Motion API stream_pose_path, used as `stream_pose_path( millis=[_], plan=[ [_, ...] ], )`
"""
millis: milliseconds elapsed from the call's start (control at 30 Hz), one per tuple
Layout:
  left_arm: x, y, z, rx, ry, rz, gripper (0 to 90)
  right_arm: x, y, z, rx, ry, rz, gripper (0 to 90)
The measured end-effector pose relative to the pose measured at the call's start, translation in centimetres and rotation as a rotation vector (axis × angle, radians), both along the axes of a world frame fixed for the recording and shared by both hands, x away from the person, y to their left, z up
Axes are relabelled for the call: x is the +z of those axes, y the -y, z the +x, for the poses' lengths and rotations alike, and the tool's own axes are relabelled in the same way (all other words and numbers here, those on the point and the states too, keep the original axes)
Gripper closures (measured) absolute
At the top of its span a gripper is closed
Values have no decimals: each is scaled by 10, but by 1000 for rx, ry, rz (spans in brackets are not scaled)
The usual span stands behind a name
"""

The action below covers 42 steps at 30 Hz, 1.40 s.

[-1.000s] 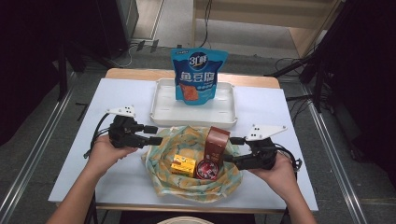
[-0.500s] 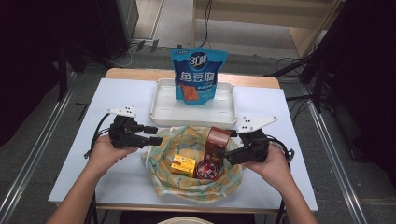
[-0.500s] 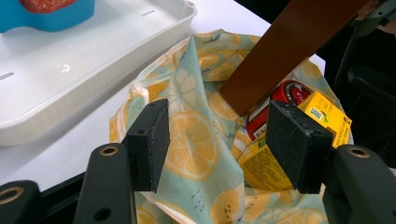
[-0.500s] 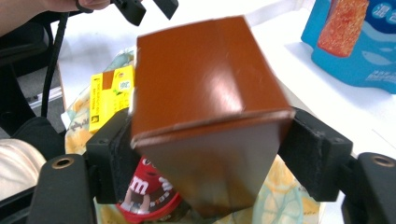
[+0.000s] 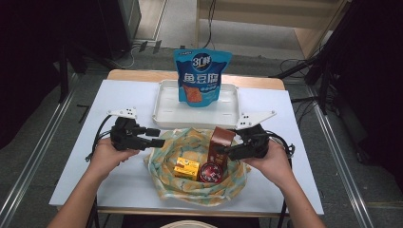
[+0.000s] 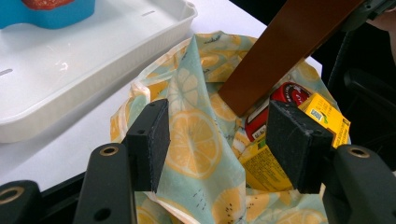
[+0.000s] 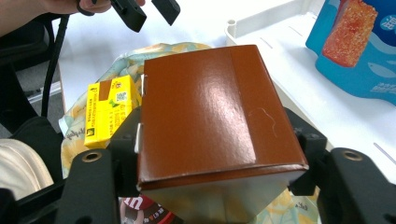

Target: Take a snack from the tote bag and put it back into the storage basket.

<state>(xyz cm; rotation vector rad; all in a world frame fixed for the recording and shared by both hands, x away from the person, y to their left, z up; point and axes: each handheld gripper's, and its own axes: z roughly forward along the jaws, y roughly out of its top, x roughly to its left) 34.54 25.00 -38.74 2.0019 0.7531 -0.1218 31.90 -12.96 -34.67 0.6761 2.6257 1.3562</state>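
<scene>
The blue pouch (image 5: 201, 76) already stands in the white tray (image 5: 164, 114) at the desk's far edge. The right gripper (image 5: 227, 151), its jaws just closing, clamps the brown box (image 5: 220, 142) above the lemon-print cloth (image 5: 190, 142); the yellow box (image 5: 186, 169) and red tin (image 5: 210, 172) remain there. The left gripper (image 5: 159, 137), jaws open, hovers at the cloth's left edge.

The brown box (image 7: 210, 116) looks like smooth, glossy card that catches the light, and the lemon-print cloth (image 6: 196, 140) under it is a soft, matt, creased fabric. The white tray (image 6: 70, 70) at the far side is shiny moulded plastic, the blue pouch (image 5: 200, 76) standing in it a glossy printed film, and the yellow carton (image 7: 109, 109) a printed card. Both tongs are matt black plastic with rough, foam-like pads (image 6: 152, 140), and the bench (image 5: 119, 95) has a smooth, matt white top.
</scene>
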Motion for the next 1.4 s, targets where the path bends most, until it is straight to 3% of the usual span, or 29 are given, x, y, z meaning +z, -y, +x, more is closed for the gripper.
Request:
stream_pose_path(
  millis=[1033, 1400],
  plan=[
    [-3, -1, 1, 1, -6, 3, 410, 11, 7, 3, 18, 9, 24, 424],
    [-3, -2, 2, -1, -6, 8, 411, 30, 13, 4, 20, 29, 36, 427]
  ],
)
